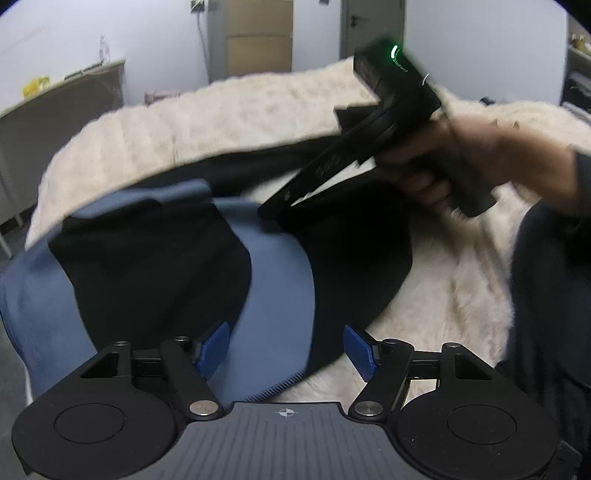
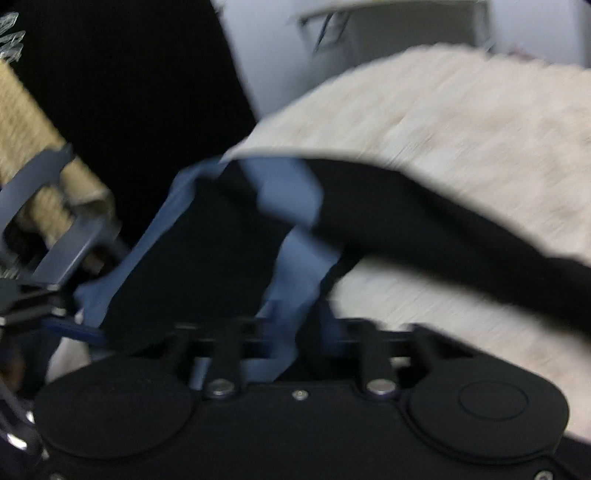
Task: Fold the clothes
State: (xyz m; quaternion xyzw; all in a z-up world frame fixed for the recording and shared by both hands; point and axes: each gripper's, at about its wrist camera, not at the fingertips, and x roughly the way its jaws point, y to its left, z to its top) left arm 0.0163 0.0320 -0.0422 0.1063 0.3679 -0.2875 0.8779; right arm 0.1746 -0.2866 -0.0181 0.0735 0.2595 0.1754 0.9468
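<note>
1. A cream, fluffy blanket (image 1: 258,122) is covering the whole work surface, filling the middle of the left wrist view and the right side of the right wrist view (image 2: 461,122).
2. Room stuff in the left wrist view: pale walls up top, a grey door (image 1: 373,29) at top centre-right, a tall cabinet (image 1: 258,37) with brown panels beside it, and a grey desk (image 1: 59,107) with bits of clutter at the upper left.
3. The right wrist view is pretty blurry, so the background there is mostly smear: some wall and a light furniture shape at the top.
4. The garment (image 1: 273,280) is lying on the blanket in the centre and lower left of the left view. It's black with blue panels, rumpled, with a ribbed blue hem showing near the bottom centre.
5. A long black part is stretching away toward the upper right.
6. The left gripper (image 1: 288,349) is sitting at the bottom centre with its blue pads spread wide apart, hovering over the blue hem area and gripping nothing.
7. The right gripper (image 1: 271,212) is showing mid-frame in the left view, held in a hand (image 1: 480,155), tips pinched together on the garment fabric.
8. In its own view the right gripper (image 2: 295,339) has blue and black cloth (image 2: 291,295) bunched between its fingers at the bottom centre.
</note>
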